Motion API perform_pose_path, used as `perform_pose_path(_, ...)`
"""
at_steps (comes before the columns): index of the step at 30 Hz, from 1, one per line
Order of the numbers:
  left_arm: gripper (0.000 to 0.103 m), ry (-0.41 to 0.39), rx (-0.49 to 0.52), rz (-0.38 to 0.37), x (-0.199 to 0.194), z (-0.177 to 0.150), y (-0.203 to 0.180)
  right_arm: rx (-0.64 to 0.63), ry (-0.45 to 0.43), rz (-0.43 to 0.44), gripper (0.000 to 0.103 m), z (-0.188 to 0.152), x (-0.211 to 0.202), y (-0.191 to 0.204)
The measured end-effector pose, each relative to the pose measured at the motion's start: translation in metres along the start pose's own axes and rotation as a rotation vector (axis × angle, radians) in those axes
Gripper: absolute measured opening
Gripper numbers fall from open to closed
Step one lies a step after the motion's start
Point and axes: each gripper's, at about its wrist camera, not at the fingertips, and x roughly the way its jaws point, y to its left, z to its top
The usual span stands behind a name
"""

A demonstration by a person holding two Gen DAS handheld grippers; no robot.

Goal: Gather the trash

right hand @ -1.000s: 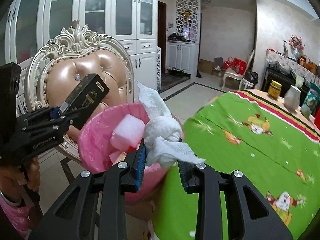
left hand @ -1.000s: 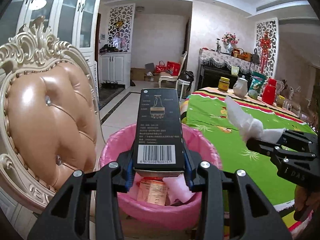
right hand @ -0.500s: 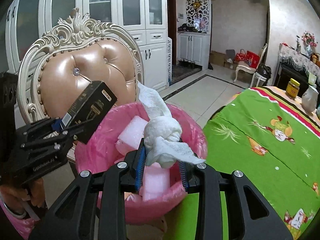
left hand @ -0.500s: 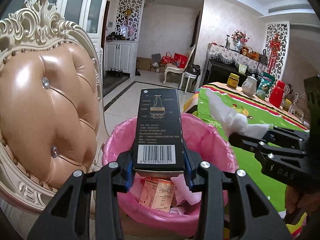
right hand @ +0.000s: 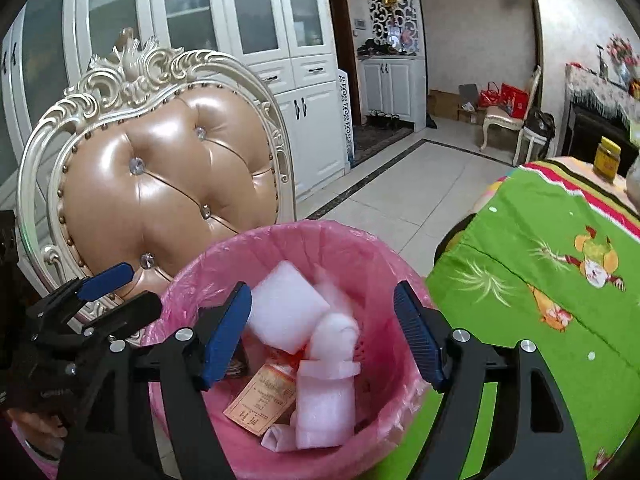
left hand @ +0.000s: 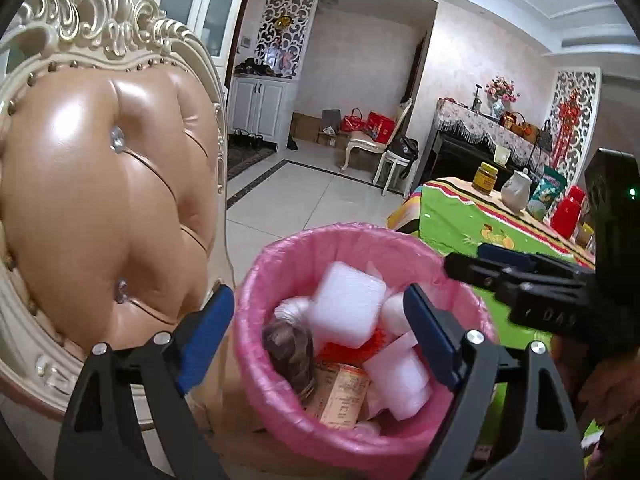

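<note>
A trash bin with a pink liner [left hand: 400, 240] [right hand: 360, 248] stands right below both grippers. It holds white foam blocks [left hand: 346, 308] [right hand: 284, 312], an orange-labelled packet [left hand: 340, 396] [right hand: 264, 396], a white tissue wad [right hand: 336, 338] and a brownish clump [left hand: 292, 350]. My left gripper [left hand: 318, 338] is open and empty over the bin's left side. My right gripper [right hand: 322, 334] is open and empty over the bin's middle. The black box is not visible in either view.
A cream-framed chair with a tan leather back [left hand: 100, 200] [right hand: 168, 184] stands close on the bin's left. A table with a green cloth [right hand: 560, 280] [left hand: 460, 216] lies on the right, with jars and a red flask [left hand: 566, 210] at its far end.
Both grippers opened over the bin. The black box left the left gripper and the white tissue left the right gripper; the tissue now lies in the bin.
</note>
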Motion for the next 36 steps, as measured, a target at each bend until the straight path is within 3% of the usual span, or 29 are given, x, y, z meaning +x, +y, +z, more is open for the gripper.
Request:
perform_pose_path(4,0.098,-0.06,0.048,0.059,-0.017,-0.001,0.0,0.012,-0.056,-0.016,0.071,-0.006,-0.032,-0.005)
perform_pose_path(8,0.098,-0.158,0.135,0.11,-0.045,-0.002,-0.016,0.011,-0.106,-0.05,0.073,-0.013,-0.071,-0.004)
perform_pose_path(13,0.098,-0.225,0.2,0.077,-0.072,0.005,-0.04,-0.034,-0.158,-0.119,0.085,-0.032,-0.12,0.003)
perform_pose_path(17,0.098,-0.215,0.22,0.048,-0.089,-0.001,-0.061,-0.004,-0.176,-0.114,0.085,-0.057,-0.153,0.001)
perform_pose_path(20,0.098,-0.143,0.246,0.007,-0.091,-0.02,-0.071,0.005,-0.168,-0.122,0.085,-0.077,-0.166,0.0)
perform_pose_path(25,0.098,-0.059,0.28,0.042,-0.094,-0.057,-0.076,0.039,-0.145,-0.145,0.085,-0.115,-0.178,-0.003)
perform_pose_path(31,0.098,-0.111,0.214,0.01,-0.106,-0.071,-0.084,0.034,-0.111,-0.185,0.085,-0.14,-0.173,-0.001)
perform_pose_path(36,0.098,-0.139,0.27,0.009,-0.113,-0.085,-0.093,0.046,-0.098,-0.186,0.085,-0.146,-0.165,-0.004)
